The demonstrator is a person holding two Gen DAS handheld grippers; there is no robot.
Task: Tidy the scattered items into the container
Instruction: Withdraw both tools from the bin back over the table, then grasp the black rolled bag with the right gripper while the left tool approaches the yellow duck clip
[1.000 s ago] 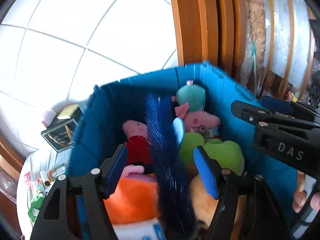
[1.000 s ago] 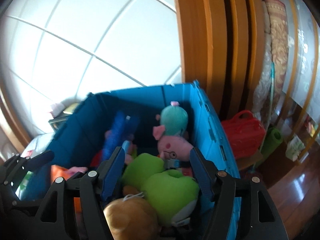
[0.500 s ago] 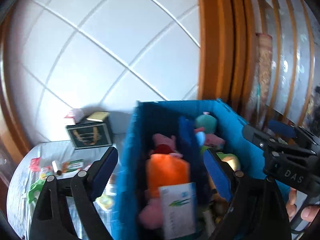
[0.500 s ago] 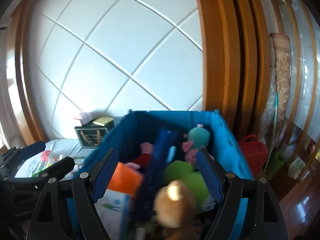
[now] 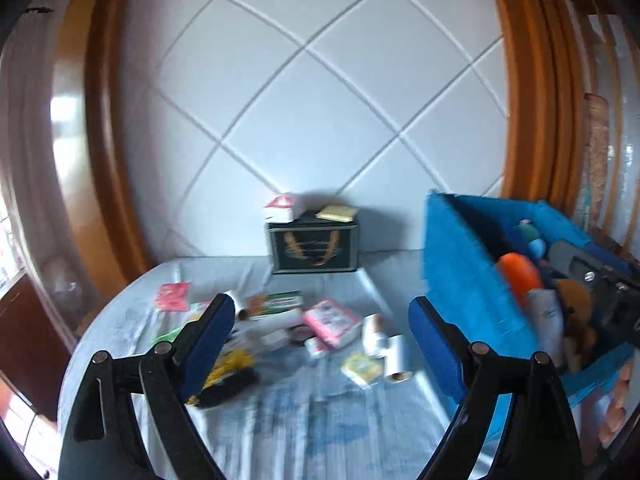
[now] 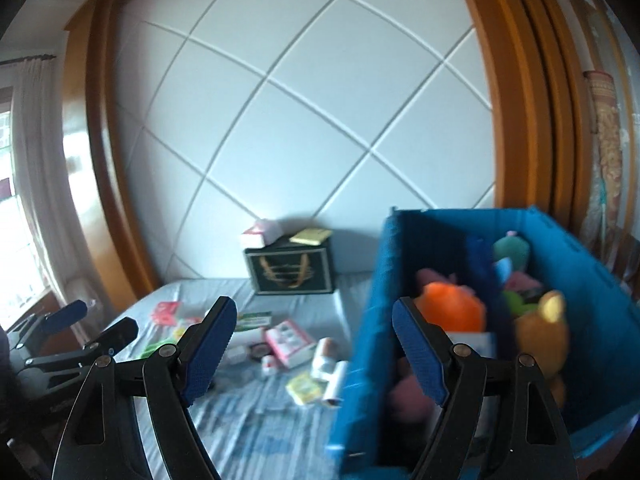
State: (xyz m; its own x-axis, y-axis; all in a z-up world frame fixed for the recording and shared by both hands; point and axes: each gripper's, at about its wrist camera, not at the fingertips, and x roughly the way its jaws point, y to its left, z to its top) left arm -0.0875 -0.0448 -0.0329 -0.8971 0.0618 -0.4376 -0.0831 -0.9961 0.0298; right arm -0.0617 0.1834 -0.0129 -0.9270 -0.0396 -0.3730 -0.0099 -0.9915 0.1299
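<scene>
The blue container [image 5: 460,280], full of plush toys [image 6: 452,308], sits on the tabletop [image 5: 320,420] right of both tongs. Left tongs [image 5: 320,340] and right tongs [image 6: 312,344] gape apart, holding nothing, above the scattered items [image 5: 328,322]. Only the right view shows the container's far wall.

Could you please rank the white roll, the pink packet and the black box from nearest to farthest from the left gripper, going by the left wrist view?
1. White roll, just ahead, toward the left gripper's right finger.
2. Pink packet, a little farther, mid-table.
3. Black box, farthest, at the wall.
</scene>
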